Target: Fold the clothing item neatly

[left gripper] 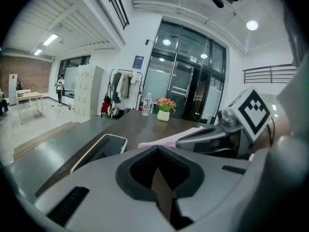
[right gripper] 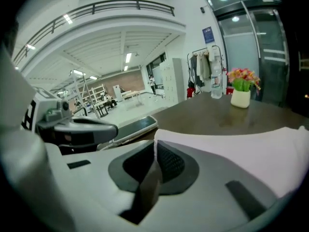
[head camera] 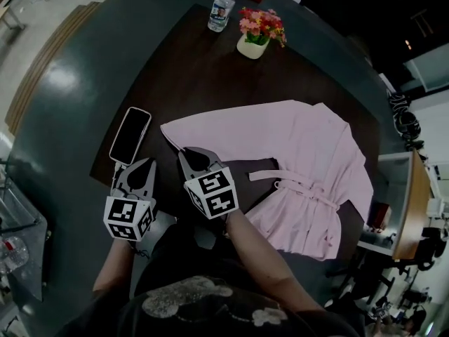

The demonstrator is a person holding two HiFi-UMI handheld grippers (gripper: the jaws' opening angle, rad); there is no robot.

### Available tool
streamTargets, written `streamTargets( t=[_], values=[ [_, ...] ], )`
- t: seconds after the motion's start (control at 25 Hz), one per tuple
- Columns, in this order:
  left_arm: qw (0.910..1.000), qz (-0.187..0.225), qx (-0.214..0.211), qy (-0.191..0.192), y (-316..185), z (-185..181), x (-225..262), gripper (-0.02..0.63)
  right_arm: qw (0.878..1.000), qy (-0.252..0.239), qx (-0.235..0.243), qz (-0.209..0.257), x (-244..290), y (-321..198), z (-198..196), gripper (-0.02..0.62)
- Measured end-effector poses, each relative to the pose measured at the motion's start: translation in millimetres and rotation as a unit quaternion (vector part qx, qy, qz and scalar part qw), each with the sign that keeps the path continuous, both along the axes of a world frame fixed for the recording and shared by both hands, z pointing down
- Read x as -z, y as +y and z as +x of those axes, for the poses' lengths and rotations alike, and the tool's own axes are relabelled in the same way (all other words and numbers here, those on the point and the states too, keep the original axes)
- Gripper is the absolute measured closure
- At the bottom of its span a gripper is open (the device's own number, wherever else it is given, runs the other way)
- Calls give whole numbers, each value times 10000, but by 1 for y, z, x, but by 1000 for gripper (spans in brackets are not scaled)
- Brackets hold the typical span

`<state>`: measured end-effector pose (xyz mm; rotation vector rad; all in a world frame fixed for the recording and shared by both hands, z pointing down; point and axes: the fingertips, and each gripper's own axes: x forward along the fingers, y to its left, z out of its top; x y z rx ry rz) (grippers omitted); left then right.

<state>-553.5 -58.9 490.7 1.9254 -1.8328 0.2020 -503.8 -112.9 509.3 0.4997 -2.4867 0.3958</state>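
A pale pink garment (head camera: 302, 153) lies spread on the dark table (head camera: 189, 76), one long sleeve reaching left and a tie belt (head camera: 295, 184) across its waist. My right gripper (head camera: 186, 153) sits at that sleeve's end, jaws closed on the cuff edge. In the right gripper view the pink cloth (right gripper: 231, 149) starts right at the right gripper (right gripper: 155, 146) tips and runs off to the right. Just left of it, my left gripper (head camera: 149, 163) is shut with nothing in it, over bare table. The left gripper (left gripper: 157, 150) jaws meet with no cloth between them.
A black phone (head camera: 130, 135) lies on the table just beyond the left gripper. A water bottle (head camera: 220, 10) and a small pot of flowers (head camera: 258, 30) stand at the far edge. The table's near edge runs under my arms.
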Motion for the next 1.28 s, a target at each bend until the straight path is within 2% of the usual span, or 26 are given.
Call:
streamTargets(
  t=[0.24,0.6,0.8,1.08,1.28],
  values=[
    [9995,147,-240,-121,-16,44,15,595,9955,-681,-612,252,56,-34,58,584],
    [9971,442,-599,-152,-45,150,51,597,9819,-1119,-1505,264,84,-66,186,583],
    [9965,501,-670,-91,-51,197,62,595,9728,-1260,-1904,381,100,-86,260,584],
    [9945,528,-847,-323,-62,255,75,595,9545,-1465,-2554,473,110,-121,362,584],
    [9932,478,-950,-480,-73,298,78,595,9536,-1381,-2666,236,88,-129,411,584]
  ],
)
